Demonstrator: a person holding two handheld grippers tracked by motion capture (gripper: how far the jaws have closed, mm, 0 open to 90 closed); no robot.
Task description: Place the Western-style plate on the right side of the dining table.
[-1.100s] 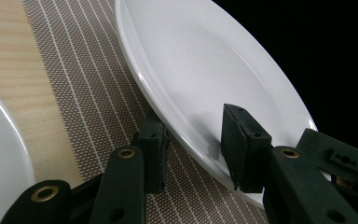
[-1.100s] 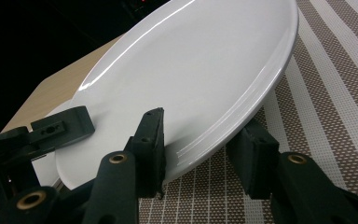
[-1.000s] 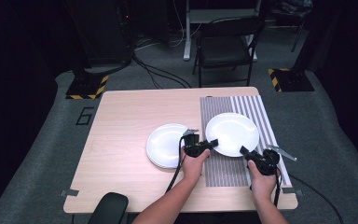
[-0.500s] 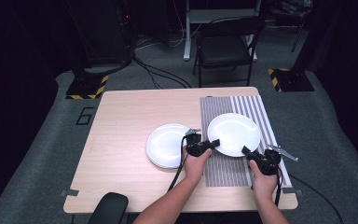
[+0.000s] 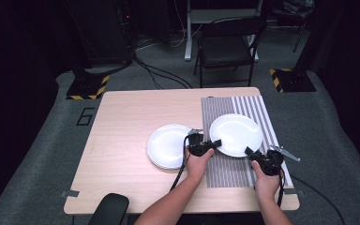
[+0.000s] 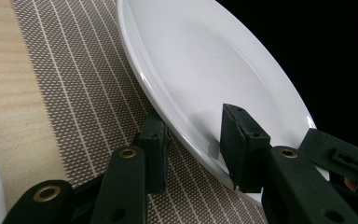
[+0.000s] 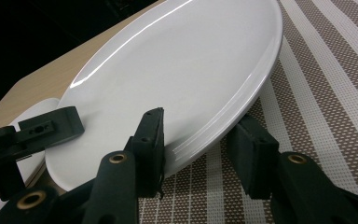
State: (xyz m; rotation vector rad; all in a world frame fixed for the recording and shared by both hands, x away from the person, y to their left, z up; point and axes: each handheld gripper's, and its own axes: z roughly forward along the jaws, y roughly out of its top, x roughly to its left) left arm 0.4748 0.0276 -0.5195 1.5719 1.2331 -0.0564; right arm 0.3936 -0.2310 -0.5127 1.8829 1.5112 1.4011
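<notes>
A white plate (image 5: 236, 133) rests on a brown-and-white striped placemat (image 5: 225, 171) at the right of the wooden table (image 5: 122, 122). My left gripper (image 5: 213, 144) holds the plate's near-left rim. In the left gripper view one jaw sits under the rim and the other on top of the plate (image 6: 205, 70), so the left gripper (image 6: 193, 121) is shut on it. My right gripper (image 5: 249, 152) has the near-right rim the same way. Its own view shows the rim of the plate (image 7: 177, 70) running between the jaws of the right gripper (image 7: 200, 119), a little above the placemat (image 7: 331, 93).
A small stack of white plates (image 5: 166, 146) lies on the bare wood just left of the placemat, close to my left hand. A black object (image 5: 108, 210) sits at the table's front-left edge. A folding chair (image 5: 227, 47) stands beyond the far edge.
</notes>
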